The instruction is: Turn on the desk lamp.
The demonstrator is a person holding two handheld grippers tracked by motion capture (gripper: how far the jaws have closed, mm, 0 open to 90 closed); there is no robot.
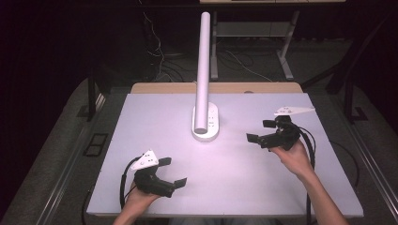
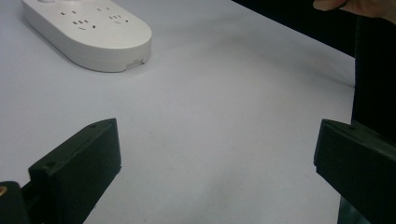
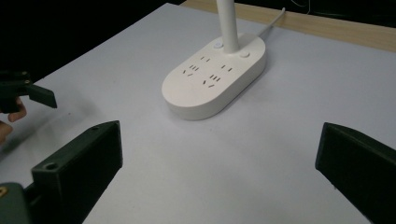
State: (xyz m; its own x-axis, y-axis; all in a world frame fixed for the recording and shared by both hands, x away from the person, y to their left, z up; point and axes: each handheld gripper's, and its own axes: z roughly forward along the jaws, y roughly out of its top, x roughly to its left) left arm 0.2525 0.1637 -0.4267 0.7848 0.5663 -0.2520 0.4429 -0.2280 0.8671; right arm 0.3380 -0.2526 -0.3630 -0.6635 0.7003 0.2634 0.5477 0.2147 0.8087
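High view: lamp base (image 1: 205, 123), a white socket block with an upright tube, stands mid-worktop (image 1: 141, 140). Left tool (image 1: 172, 172) low at near left, right tool (image 1: 261, 131) at right, both well apart from the base, jaws spread, holding nothing.

Left gripper view: base (image 2: 93, 37) ahead at upper left, bare worktop between the jaws.

Right gripper view: base (image 3: 215, 79) straight ahead, nearer this tool.

Judgement: approach step; next move calls for closing in on the base.
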